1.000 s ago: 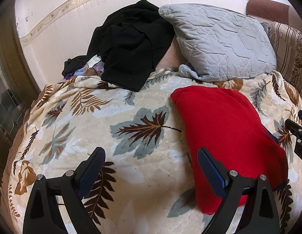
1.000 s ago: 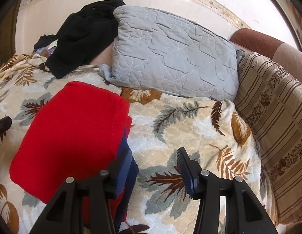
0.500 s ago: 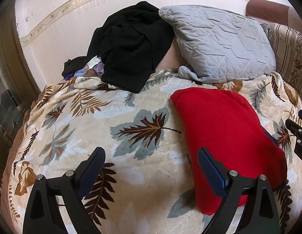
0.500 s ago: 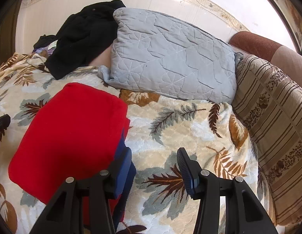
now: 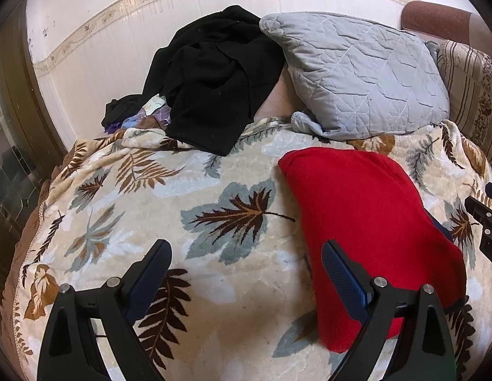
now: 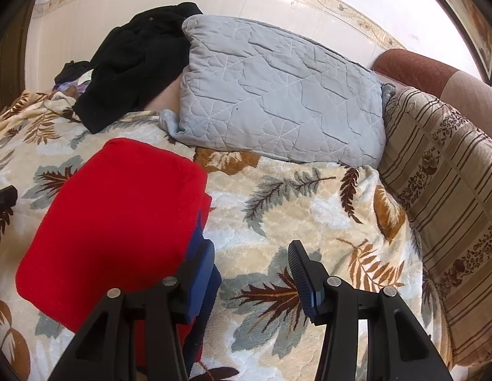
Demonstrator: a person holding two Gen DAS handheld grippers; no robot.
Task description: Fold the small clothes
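A folded red garment (image 5: 369, 222) (image 6: 118, 219) lies flat on the leaf-patterned blanket (image 5: 188, 209) (image 6: 309, 209), with a dark blue layer showing at its right edge (image 6: 198, 241). My left gripper (image 5: 246, 263) hovers open over the blanket just left of the garment; its right finger overlaps the garment's near left edge in the picture. My right gripper (image 6: 250, 263) is open too, above the blanket at the garment's right side, nothing between its fingers. Its tip also shows at the right edge of the left wrist view (image 5: 487, 219).
A black garment pile (image 5: 214, 79) (image 6: 134, 60) and a grey quilted pillow (image 5: 357, 73) (image 6: 277, 95) lean on the white wall at the back. A striped cushion (image 6: 442, 171) rises on the right. Small coloured items (image 5: 144, 114) sit left of the black pile.
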